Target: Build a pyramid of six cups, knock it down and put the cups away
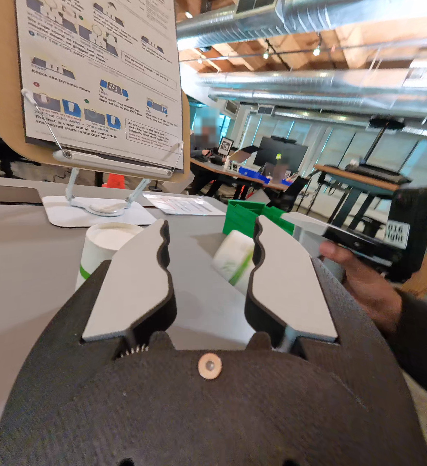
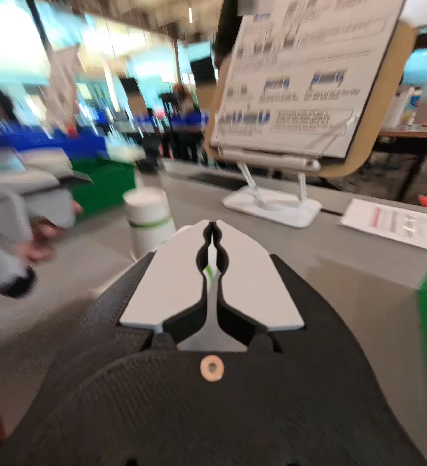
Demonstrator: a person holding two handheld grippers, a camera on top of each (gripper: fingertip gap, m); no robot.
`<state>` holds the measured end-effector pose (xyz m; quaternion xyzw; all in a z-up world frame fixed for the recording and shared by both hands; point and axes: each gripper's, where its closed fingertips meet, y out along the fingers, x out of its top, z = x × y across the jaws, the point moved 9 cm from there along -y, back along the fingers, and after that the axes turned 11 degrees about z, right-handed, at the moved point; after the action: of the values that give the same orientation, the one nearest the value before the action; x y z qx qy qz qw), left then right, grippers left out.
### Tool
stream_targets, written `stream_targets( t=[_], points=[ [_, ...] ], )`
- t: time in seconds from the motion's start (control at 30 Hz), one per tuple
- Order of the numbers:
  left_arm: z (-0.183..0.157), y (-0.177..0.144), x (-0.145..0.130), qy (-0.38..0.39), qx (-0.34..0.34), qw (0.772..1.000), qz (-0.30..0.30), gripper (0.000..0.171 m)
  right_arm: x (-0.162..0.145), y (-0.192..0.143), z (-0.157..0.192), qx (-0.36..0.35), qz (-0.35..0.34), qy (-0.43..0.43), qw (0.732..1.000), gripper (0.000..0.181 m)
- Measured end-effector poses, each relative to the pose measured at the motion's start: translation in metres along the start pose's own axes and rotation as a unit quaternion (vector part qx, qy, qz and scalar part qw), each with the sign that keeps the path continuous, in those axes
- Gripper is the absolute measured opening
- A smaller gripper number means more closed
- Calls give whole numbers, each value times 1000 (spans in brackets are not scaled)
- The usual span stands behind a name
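Left tool: jaws wide apart, empty, low over the grey surface; upright cup just beside its left finger, tilted cup ahead-right, long axis slanting up toward the green box.
Right tool: jaws all but together on a cup, a green-banded sliver seen in the gap; upright cup near, ahead-left; document stand farther, ahead-right.

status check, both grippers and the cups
Left gripper open, empty, between upside-down cup and tipped cup. Right gripper shut, cup just beyond. Green box behind.
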<state>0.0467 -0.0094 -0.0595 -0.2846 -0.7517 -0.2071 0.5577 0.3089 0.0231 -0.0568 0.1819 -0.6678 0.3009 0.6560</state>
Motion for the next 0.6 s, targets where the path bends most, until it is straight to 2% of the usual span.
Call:
stream_targets(
  t=[0.07,0.17,0.23,0.3,0.37,0.47,0.53,0.6],
  points=[
    [-2,-1,-4,29,14,999,18,66,-7,15,0,-33,65,-59,996,0],
    [-7,-6,-9,57,28,997,33,65,-4,23,4,-22,56,-58,997,5],
    [-6,-12,-10,65,44,996,38,65,-1,24,5,-10,54,-44,997,16],
    [-2,-16,-12,56,58,995,49,62,-4,30,2,-2,74,-23,997,35],
    [3,-18,-16,41,52,995,74,62,-14,39,-2,28,110,24,993,50],
    [8,-16,-24,39,58,991,118,63,-29,54,-4,103,147,150,972,67],
    [8,-15,-29,56,68,985,145,63,-35,62,-5,142,163,216,952,72],
    [7,-13,-35,69,80,979,175,61,-38,66,-7,150,170,234,945,72]
  ],
)
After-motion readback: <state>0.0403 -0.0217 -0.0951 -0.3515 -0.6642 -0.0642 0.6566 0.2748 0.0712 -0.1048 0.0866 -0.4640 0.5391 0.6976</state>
